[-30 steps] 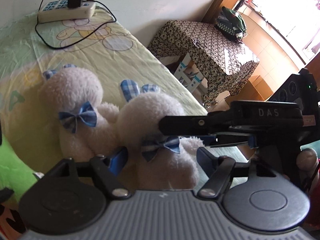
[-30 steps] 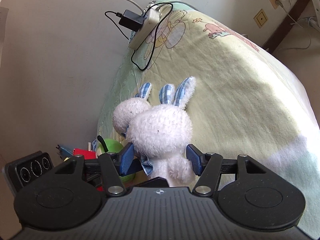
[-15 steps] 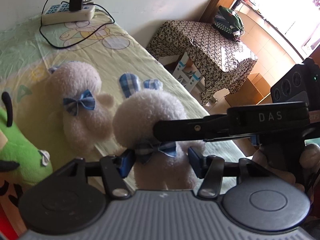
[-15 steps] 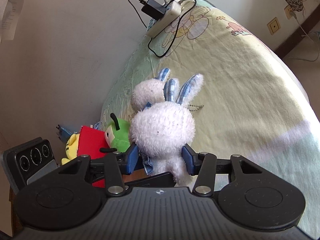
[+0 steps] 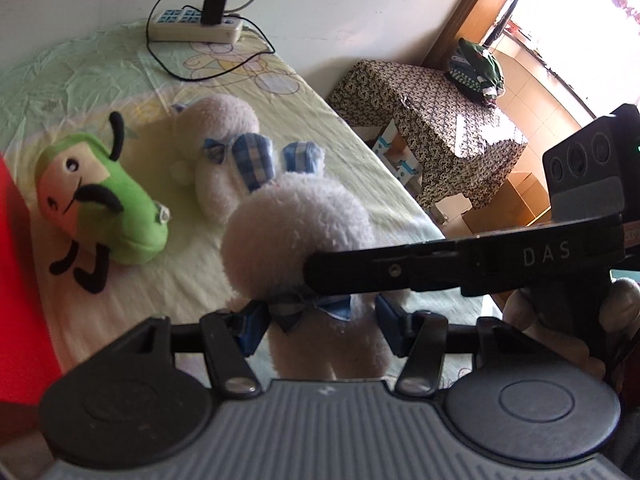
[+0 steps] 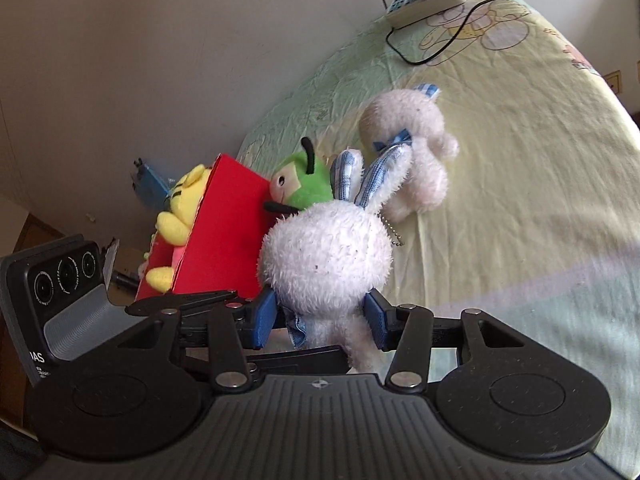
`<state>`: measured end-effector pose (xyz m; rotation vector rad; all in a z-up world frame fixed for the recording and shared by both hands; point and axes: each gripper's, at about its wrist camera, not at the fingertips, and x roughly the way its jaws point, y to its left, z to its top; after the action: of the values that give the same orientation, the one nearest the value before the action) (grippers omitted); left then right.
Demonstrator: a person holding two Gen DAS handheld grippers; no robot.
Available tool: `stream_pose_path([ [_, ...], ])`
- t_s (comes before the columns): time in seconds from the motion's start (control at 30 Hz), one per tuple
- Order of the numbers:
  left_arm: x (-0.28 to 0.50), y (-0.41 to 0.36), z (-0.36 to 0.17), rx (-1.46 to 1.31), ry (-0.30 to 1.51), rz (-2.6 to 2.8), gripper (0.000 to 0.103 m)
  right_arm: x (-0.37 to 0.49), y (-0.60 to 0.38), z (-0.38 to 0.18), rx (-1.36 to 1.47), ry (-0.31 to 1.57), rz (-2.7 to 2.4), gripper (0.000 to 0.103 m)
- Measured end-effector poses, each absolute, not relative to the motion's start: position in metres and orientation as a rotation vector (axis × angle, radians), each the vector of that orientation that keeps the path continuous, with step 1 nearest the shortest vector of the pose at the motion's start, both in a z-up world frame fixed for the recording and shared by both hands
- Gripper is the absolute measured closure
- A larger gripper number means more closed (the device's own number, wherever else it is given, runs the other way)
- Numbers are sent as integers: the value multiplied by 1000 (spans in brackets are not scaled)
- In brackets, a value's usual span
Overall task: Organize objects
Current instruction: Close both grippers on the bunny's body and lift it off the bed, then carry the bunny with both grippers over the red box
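A white plush rabbit (image 6: 326, 256) with blue checked ears and a blue bow is held above the bed. My right gripper (image 6: 320, 320) is shut on its neck and body. My left gripper (image 5: 318, 330) is closed around the same rabbit (image 5: 296, 236) from the other side. A second white rabbit (image 5: 216, 136) lies on the sheet, also in the right wrist view (image 6: 408, 140). A green plush (image 5: 100, 200) lies beside it. A red box (image 6: 224, 236) holds a yellow plush (image 6: 180, 208) at the bed's left.
A power strip (image 5: 194, 30) with a black charger and cable lies at the head of the bed by the wall. A patterned-cloth table (image 5: 432, 120) stands off the bed's right edge. The yellow-green sheet (image 6: 520, 200) spreads to the right.
Both grippers closed on the near rabbit and lifted it, drawing back toward the red box. The green plush and red box have come into view.
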<state>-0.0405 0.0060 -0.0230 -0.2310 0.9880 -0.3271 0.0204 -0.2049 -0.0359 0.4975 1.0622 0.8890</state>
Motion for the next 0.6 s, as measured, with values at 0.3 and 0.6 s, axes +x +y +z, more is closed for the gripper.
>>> stream_pose_path([
  [0.3, -94, 38, -22, -304, 987, -200, 46, 0, -154, -32, 366, 1146, 1052, 53],
  [0.6, -149, 78, -20, -384, 992, -49, 46, -20, -92, -36, 271, 1246, 1223, 54],
])
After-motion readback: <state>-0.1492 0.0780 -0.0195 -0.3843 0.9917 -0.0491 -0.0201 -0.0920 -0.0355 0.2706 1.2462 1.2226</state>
